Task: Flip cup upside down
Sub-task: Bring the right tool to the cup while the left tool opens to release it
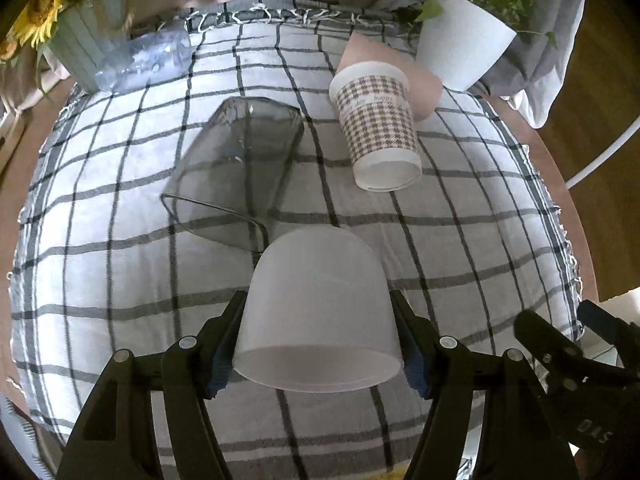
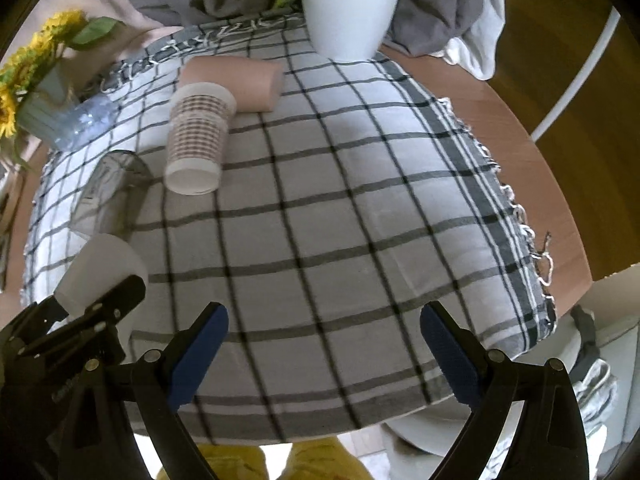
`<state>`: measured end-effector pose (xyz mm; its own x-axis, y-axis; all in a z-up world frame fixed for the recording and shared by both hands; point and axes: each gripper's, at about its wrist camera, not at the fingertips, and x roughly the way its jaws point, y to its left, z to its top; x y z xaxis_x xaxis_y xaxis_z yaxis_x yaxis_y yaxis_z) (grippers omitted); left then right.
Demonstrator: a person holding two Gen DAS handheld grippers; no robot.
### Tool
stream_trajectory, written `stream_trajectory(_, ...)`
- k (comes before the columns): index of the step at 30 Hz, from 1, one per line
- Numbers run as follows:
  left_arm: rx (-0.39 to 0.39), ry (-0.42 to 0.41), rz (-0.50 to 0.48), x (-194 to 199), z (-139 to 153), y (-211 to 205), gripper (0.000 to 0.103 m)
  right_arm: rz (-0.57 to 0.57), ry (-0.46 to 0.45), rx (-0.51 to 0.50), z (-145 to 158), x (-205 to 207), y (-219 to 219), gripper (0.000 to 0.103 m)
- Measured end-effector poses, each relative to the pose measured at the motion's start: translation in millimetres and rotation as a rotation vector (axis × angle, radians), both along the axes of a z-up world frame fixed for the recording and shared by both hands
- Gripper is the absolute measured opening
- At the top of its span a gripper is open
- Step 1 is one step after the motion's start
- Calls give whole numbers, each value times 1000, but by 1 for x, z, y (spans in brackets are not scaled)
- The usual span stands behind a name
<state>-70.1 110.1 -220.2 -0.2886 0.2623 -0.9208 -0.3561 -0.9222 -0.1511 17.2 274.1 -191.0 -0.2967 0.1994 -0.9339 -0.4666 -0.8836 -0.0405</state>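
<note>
A: Starting at the far left, what is there?

B: A ribbed vase of sunflowers (image 1: 86, 46), and a clear plastic bottle (image 1: 144, 62) lying beside it on the checked cloth (image 1: 100, 208) that covers the table (image 2: 516, 120).

A: And further in?

B: A smoky glass tumbler (image 1: 236, 168) on its side, then a houndstooth paper cup (image 1: 376, 128), also on its side, with a pink cup (image 1: 416, 76) lying just behind it. A white plant pot (image 2: 348, 12) stands at the back right.

A: Where is the cup you are working on?

B: The frosted white cup (image 1: 316, 312) is in my left gripper (image 1: 318, 344). My fingers (image 1: 222, 344) press on both its sides near the wide rim, which is nearest me. Its rounded base points away, just past the tumbler's mouth.

A: Your right side?

B: My right gripper (image 2: 324, 356) is spread wide over the cloth's near edge, with nothing between its blue pads (image 2: 200, 360).
</note>
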Motion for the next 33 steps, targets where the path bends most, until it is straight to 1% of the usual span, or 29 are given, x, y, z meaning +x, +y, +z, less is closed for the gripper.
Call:
stream_trajectory(2,3,-15,8,-1,-6,-1,67,-1,-4,6,-2,0,3,97)
stream_trajectory(4,12,-13,20,0,-6,-2,67,4,-9,17,-3,0,3,97)
stream_trajectory(9,-3,-37,10,3,-8,-2,68,15,-10,15,-4,0,1,97)
stream_trajectory(10,-9,-41,7,3,-9,-1,69,17,-9,12,-3,1,0,97)
stream_trajectory(12,-20,-40,-5,6,-9,0,76,18,-10,20,-3,2,-1,97)
stream_trajectory(13,-21,-37,-7,6,-8,0,77,19,-9,22,-3,2,-1,97)
stream_trajectory(15,-20,-28,-9,7,-6,-1,82,20,-10,23,-2,3,-3,97)
stream_trajectory(19,-17,-28,-15,8,-3,-2,83,15,-6,29,1,5,-5,97)
stream_trajectory(22,-33,7,-17,15,13,-7,83,1,16,40,12,8,-7,97)
stream_trajectory(24,-60,64,-4,20,28,-14,90,0,54,42,23,11,-9,97)
stream_trajectory(27,-95,157,45,24,52,-33,96,31,116,12,39,8,-16,97)
stream_trajectory(29,-118,193,75,22,60,-46,96,64,141,-21,43,1,-24,97)
stream_trajectory(30,-130,207,93,20,64,-54,96,89,143,-51,43,-5,-28,97)
stream_trajectory(33,-155,221,149,10,65,-74,96,177,116,-211,33,-29,-42,97)
